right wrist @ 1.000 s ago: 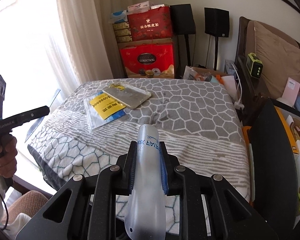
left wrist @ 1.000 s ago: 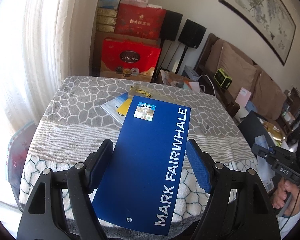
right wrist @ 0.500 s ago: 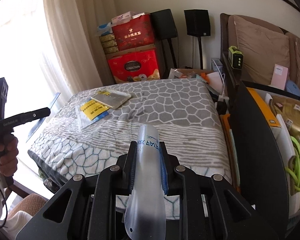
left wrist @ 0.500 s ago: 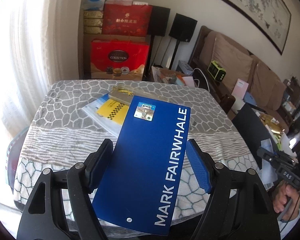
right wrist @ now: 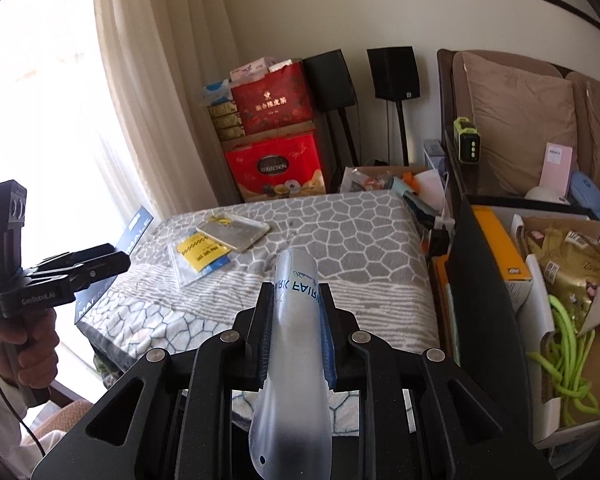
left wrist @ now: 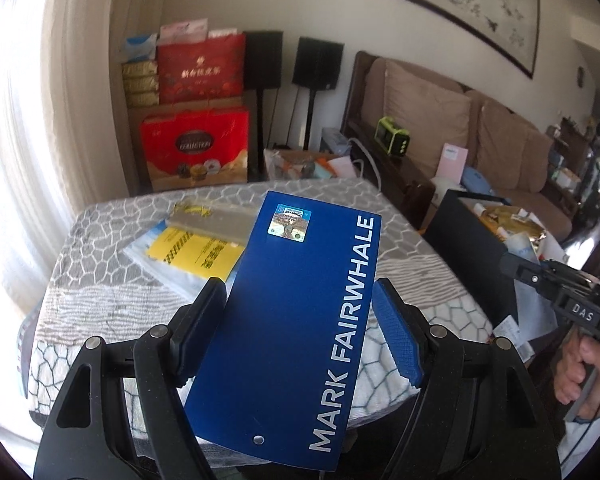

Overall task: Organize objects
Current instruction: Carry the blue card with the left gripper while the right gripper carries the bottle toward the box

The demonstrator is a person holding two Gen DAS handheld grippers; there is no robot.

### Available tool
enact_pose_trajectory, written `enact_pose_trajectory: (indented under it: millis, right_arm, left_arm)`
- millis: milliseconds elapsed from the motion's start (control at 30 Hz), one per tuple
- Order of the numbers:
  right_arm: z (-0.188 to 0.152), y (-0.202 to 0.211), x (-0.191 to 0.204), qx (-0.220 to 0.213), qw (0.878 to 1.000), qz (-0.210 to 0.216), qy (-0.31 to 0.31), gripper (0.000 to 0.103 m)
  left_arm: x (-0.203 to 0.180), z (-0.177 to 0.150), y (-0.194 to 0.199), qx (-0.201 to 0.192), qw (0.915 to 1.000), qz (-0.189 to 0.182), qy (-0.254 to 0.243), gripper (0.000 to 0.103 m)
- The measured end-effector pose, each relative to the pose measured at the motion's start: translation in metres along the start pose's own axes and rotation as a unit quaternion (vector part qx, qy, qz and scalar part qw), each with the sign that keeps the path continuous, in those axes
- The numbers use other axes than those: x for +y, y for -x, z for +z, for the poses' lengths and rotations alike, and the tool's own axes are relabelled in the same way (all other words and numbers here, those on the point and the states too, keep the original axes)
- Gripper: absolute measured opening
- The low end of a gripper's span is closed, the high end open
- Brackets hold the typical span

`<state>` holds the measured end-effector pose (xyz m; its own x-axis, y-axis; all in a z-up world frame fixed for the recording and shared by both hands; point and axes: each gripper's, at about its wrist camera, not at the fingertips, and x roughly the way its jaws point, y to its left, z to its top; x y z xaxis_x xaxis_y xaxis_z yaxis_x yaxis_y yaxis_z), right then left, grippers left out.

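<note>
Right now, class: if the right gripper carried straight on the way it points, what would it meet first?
Probably the grey-and-white patterned cloth on the table: the right gripper, shut on a translucent frosted plastic shoehorn, points down toward a bare patch. Depth is unclear.

Your bench [right wrist: 340, 240] lies bare on its right half. Packets [right wrist: 204, 254] crowd the far left. A black bin [right wrist: 480, 280] walls the right edge.

Black left gripper [left wrist: 296, 316], blue ribbed pads [left wrist: 396, 344], silver screws; right gripper [right wrist: 294, 334] alike.
</note>
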<state>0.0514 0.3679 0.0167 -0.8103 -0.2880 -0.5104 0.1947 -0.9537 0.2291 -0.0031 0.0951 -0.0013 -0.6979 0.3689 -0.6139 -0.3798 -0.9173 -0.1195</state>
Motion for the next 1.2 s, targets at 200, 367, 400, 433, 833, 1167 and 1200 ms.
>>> enact_pose_trajectory:
  millis: [200,367,400,433,833,1167,1200]
  right_arm:
    - [0.008,0.015,0.003,-0.016,1.000,-0.001,0.007,0.020]
    - [0.011,0.018,0.005,-0.018,1.000,0.013,0.020,0.020]
    - [0.011,0.017,0.004,-0.016,1.000,0.013,0.022,0.020]
    - [0.011,0.016,0.003,-0.015,1.000,0.011,0.025,0.020]
    - [0.019,0.037,-0.031,-0.035,0.999,-0.023,0.013,0.020]
    - [0.021,0.042,-0.040,-0.041,0.998,-0.045,0.012,0.021]
    - [0.021,0.044,-0.041,-0.042,0.998,-0.046,0.013,0.021]
  left_arm:
    - [-0.007,0.002,0.010,-0.013,0.9999,0.005,-0.003,0.072]
    - [-0.008,0.005,0.015,-0.022,0.9997,0.012,-0.004,0.072]
    - [-0.008,0.005,0.015,-0.024,0.9996,0.014,-0.005,0.072]
    - [-0.008,0.006,0.016,-0.026,0.9996,0.015,-0.004,0.072]
    - [-0.021,0.022,0.018,-0.061,0.9967,0.042,-0.033,0.072]
    - [-0.044,0.028,0.003,-0.053,0.9975,0.014,-0.046,0.072]
    - [-0.047,0.028,0.002,-0.054,0.9972,0.013,-0.049,0.072]
